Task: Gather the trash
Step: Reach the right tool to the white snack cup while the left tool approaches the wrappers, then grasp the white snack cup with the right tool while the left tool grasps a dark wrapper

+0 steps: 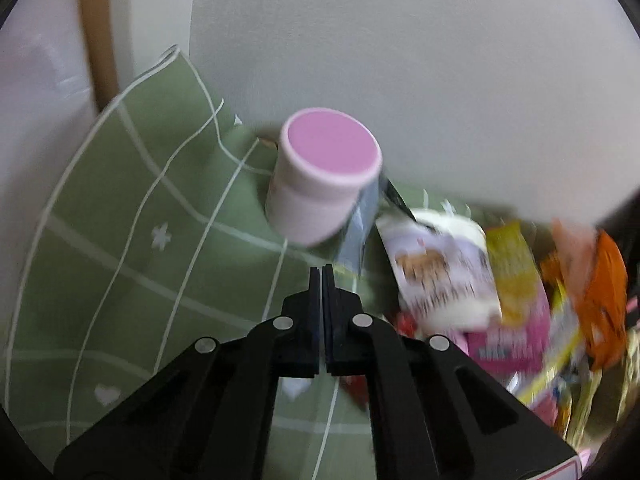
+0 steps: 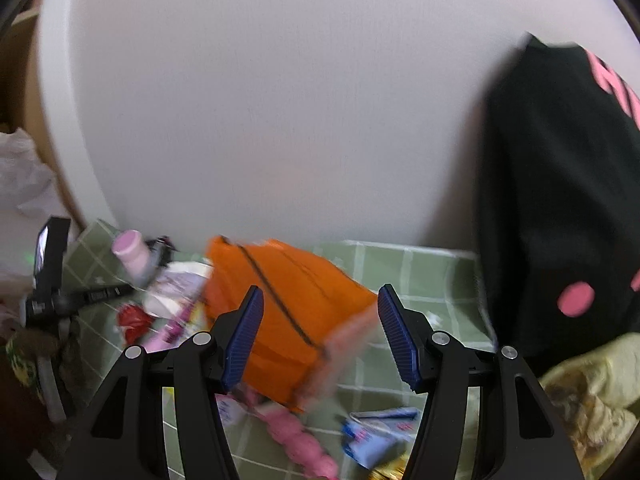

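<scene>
Left tool (image 1: 321, 270) pinched closed on nothing, right tool (image 2: 320, 306) wide open over one orange plastic bag (image 2: 288, 312); one pink-capped white bottle (image 1: 320, 184) on the green grid-patterned cloth (image 1: 132, 216).

2 close downward wrist views, both on the green cloth (image 1: 132, 208).

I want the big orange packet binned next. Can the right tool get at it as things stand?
Probably yes. The right tool is open, and the orange packet lies on top of the other wrappers just ahead of its fingers, with nothing covering it.
</scene>
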The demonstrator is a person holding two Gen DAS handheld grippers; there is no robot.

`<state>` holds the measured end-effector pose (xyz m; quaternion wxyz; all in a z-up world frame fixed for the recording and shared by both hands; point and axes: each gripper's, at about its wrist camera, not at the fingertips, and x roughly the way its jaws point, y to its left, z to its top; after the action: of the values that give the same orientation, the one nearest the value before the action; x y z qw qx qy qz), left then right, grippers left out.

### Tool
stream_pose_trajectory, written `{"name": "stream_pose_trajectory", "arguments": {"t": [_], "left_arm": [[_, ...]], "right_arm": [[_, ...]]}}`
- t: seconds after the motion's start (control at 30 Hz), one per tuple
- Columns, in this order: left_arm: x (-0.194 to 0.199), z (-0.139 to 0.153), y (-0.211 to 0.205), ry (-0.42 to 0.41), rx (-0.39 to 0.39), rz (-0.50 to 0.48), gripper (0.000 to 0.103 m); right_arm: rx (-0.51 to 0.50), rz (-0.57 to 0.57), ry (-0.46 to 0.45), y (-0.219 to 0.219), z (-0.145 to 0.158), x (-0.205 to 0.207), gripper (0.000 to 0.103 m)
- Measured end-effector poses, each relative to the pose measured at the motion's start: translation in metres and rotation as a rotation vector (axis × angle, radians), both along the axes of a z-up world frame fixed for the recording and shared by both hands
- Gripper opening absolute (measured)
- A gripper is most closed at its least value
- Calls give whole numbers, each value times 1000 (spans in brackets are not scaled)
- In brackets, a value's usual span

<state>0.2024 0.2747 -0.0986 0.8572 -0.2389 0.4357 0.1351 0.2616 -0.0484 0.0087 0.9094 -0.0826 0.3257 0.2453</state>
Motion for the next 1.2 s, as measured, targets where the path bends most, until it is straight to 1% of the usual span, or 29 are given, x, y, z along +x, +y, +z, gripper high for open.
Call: {"name": "stream_pose_trajectory", "arguments": {"t": [0.13, 0.2, 0.23, 0.27, 0.33, 0.4, 0.43, 0.5, 0.6, 0.67, 0.77, 0.83, 0.9, 1.0, 1.07, 1.13, 1.2], "left_arm": [[-28, 12, -1, -40, -17, -46, 2], [-44, 18, 4, -55, 11, -56, 5], [-51, 23, 7, -63, 26, -58, 15], [-56, 27, 8, -70, 37, -59, 29], [-70, 37, 10, -89, 59, -48, 42], [-79, 40, 17, -93, 77, -34, 42], [-78, 50, 11, -88, 84, -30, 42], [-86, 57, 14, -97, 103, -11, 42], [-94, 63, 20, -125, 92, -9, 42], [-99, 66, 22, -131, 104, -17, 42], [-99, 65, 22, -131, 123, -30, 42], [-90, 58, 18, -132, 110, -33, 42], [-90, 54, 21, -135, 83, -30, 42], [-87, 51, 28, -142, 64, -18, 42], [-89, 53, 31, -146, 59, -12, 42], [-88, 51, 30, -154, 63, -9, 42], [-96, 53, 31, -161, 74, -13, 44]], "right_arm": [[19, 119, 26, 40, -4, 1, 56], [30, 198, 59, 69, -11, 1, 56], [28, 225, 67, 80, -14, 1, 56], [17, 261, 77, 96, -20, 0, 56], [-22, 310, 91, 120, -32, -1, 56], [-81, 338, 93, 143, -47, 3, 56], [-105, 339, 91, 150, -53, 6, 56], [-139, 332, 89, 164, -63, 17, 56], [-195, 329, 123, 176, -76, 26, 56], [-196, 350, 154, 174, -82, 26, 56], [-195, 372, 153, 169, -88, 21, 56], [-179, 381, 163, 165, -89, 21, 56], [-170, 391, 181, 164, -91, 25, 56], [-190, 406, 203, 163, -91, 30, 56], [-220, 430, 183, 161, -88, 21, 56], [-271, 418, 140, 163, -92, 15, 56], [-257, 406, 127, 155, -92, 14, 56]]}}
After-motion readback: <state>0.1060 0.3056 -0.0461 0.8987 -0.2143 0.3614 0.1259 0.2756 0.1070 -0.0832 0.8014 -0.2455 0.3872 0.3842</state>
